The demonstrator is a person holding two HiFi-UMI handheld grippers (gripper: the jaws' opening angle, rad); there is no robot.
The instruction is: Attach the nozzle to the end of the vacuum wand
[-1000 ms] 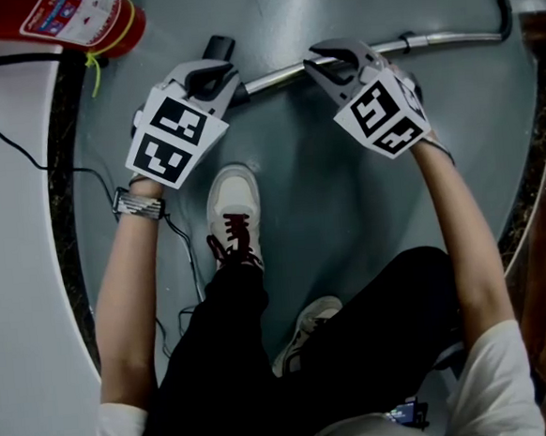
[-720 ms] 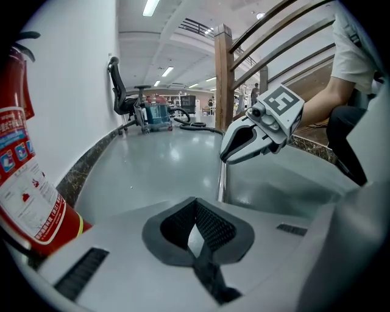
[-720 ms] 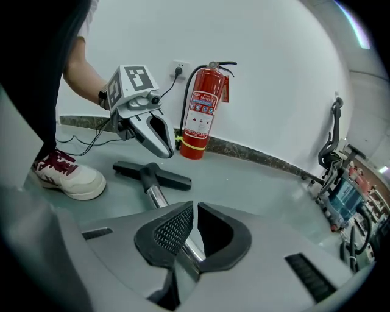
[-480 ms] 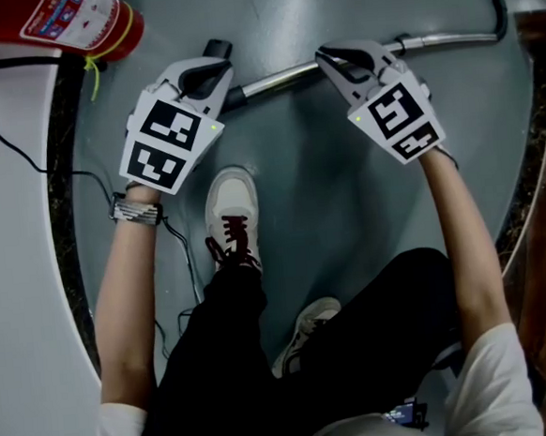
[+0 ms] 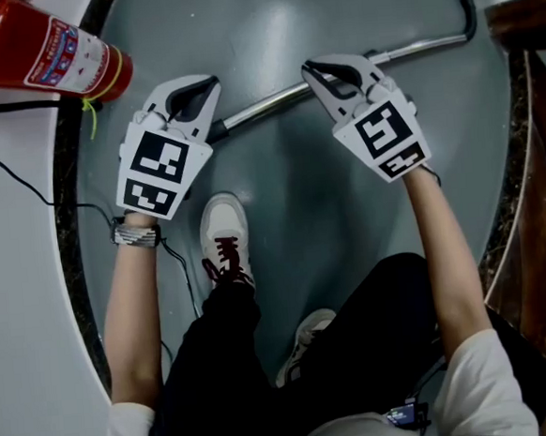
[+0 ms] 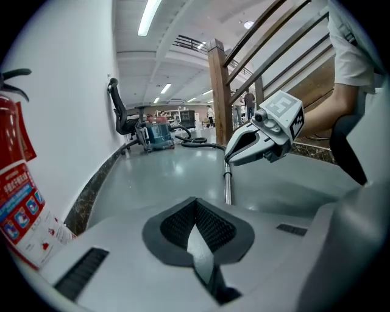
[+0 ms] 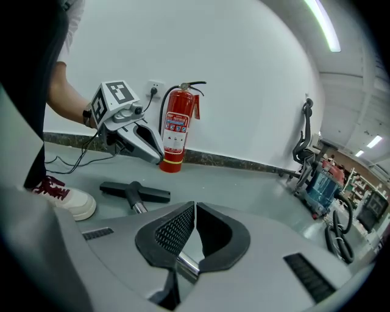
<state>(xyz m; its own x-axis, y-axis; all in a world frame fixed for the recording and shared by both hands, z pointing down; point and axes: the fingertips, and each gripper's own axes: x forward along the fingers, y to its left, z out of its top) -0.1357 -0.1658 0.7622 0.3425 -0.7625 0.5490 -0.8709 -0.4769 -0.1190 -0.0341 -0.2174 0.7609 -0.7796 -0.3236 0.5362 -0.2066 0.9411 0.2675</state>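
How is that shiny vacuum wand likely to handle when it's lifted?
Probably stiff: the wand is a straight metal tube. Its polished surface may slip or twist in the right hand-held gripper, which is shut on it. The black nozzle by its far end likely weighs that end down.

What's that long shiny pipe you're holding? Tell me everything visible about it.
It's the vacuum wand: a thin, straight, chrome-looking tube slanting across the floor. The right hand-held gripper has just closed around it. A black hose joins one end; a black T-shaped nozzle sits at the other, near the left hand-held gripper.
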